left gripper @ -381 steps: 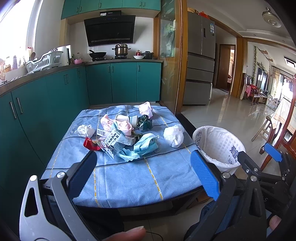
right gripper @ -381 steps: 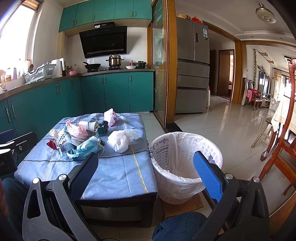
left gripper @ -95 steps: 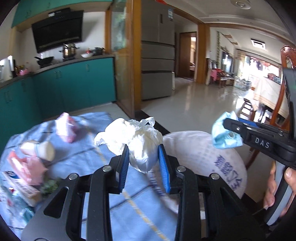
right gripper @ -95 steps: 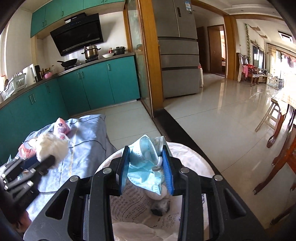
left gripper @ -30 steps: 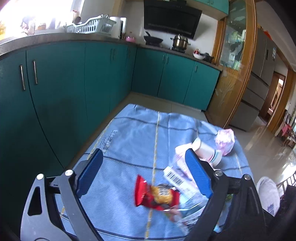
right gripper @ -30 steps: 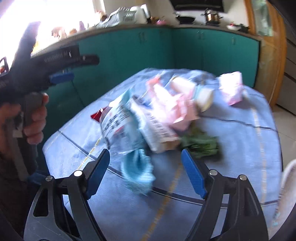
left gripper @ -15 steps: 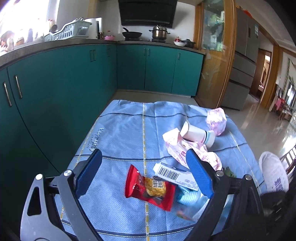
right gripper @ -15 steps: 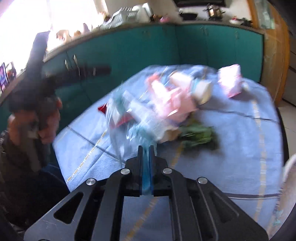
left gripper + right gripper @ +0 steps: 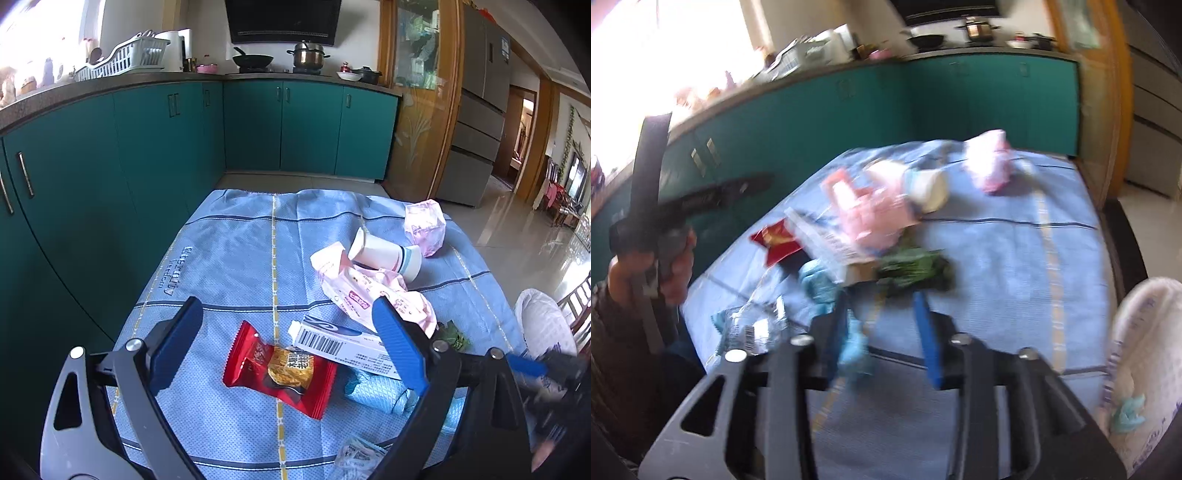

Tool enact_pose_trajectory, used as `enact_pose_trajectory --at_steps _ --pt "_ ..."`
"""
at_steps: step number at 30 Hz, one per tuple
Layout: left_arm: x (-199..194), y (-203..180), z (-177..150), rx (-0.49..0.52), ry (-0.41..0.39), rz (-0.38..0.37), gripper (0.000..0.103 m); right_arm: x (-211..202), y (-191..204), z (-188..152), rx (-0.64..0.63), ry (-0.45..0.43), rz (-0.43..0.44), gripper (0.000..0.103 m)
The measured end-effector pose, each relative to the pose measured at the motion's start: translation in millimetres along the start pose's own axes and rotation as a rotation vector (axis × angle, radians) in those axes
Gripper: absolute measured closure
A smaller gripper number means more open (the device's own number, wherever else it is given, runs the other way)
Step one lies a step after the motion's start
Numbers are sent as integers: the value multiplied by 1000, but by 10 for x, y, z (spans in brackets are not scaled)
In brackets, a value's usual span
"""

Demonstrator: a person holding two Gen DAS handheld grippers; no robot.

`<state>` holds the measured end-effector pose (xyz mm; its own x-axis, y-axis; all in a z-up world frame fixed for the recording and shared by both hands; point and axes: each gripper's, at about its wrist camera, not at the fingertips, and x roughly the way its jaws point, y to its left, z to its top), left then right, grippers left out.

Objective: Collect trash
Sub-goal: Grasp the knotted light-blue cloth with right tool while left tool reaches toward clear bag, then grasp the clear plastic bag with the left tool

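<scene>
Left tongs hang wide apart over a red snack wrapper lying flat on the blue-clothed surface, its long axis slanting down-right. Right tongs, just opening partway, blur beside a blue mask; grip unclear.

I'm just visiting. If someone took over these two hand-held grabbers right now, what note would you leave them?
Left gripper: jaws wide open, empty, above the red snack wrapper.
Right gripper: jaws have just been opening; a light-blue scrap sits by one jaw, too blurred to call held.
Done: a teal scrap lies in the white-lined bin.
To do: that wrapper, white barcoded box, pink wrappers, paper cup, green scrap, all on the blue tablecloth.
</scene>
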<state>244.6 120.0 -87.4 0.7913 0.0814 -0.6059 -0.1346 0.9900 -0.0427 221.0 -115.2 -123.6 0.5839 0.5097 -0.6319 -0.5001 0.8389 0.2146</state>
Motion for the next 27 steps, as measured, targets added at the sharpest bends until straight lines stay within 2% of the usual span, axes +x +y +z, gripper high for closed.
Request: enact_pose_trajectory --at_steps 4,7,12,16,17,18,19,23,25,27 --pt "0 73 -3 -26 -1 18 10 358 366 33 -82 56 55 62" --pt "13 118 -14 -37 8 19 10 549 524 61 -116 74 61 62" --pt "45 179 -28 -60 23 10 10 761 577 102 -135 80 -17 61" --pt "57 170 -40 -45 32 4 10 780 492 112 -102 95 2 61" --pt "47 172 -41 -41 35 0 10 787 492 112 -106 104 -5 62" --pt "35 172 -39 -41 35 -4 10 787 477 102 -110 110 -15 72" --pt "17 175 -39 -41 34 -10 10 773 458 91 -109 108 -20 73" --pt "-72 192 -93 -32 49 -80 9 549 355 74 -71 103 49 83" --pt "-104 188 -170 -18 77 -147 8 376 316 56 -78 90 45 83" --pt "-174 133 -307 45 106 -210 8 223 272 28 -86 83 20 83"
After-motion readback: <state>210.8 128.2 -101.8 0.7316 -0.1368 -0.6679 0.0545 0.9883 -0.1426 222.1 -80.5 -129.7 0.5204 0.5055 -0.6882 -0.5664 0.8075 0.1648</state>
